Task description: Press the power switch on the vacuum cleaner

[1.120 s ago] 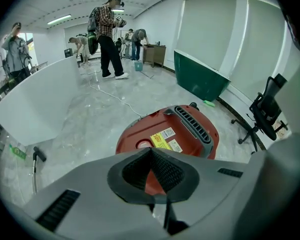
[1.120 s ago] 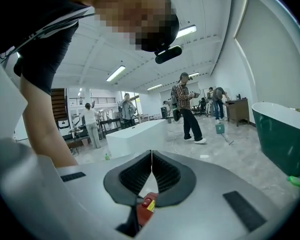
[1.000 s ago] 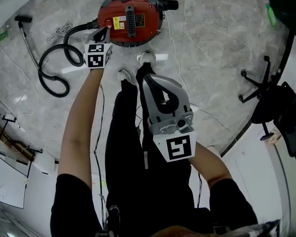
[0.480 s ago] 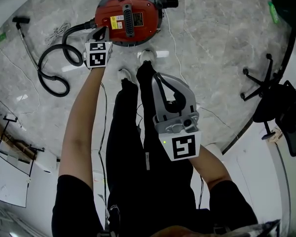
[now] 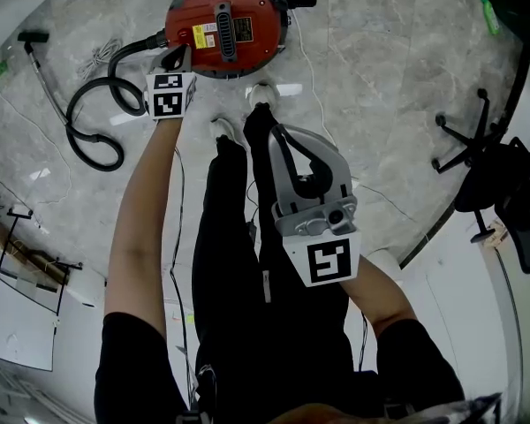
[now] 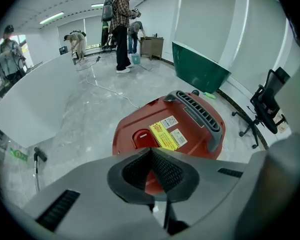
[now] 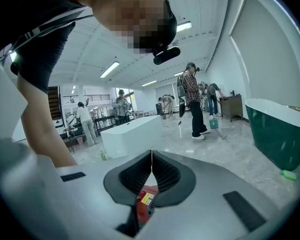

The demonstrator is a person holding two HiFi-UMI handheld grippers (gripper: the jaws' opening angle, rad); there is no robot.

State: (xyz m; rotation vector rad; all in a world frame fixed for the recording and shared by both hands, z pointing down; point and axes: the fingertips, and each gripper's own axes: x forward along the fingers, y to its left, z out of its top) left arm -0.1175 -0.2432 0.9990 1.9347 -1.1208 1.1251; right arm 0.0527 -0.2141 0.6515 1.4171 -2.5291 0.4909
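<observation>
The red canister vacuum cleaner (image 5: 221,26) is seen on the marble floor (image 5: 380,78), with its black hose (image 5: 128,51) looped off to its left. The left claw (image 5: 178,57) is held at the near left edge of the red body, its jaws pressed together with nothing between them. In the left gripper view a red oval recess (image 6: 141,136), possibly the power switch, is seen just beyond the tips; contact cannot be judged. The right claw (image 5: 280,138) is held well apart from the vacuum, above the person's legs (image 5: 230,237), likewise closed and empty.
</observation>
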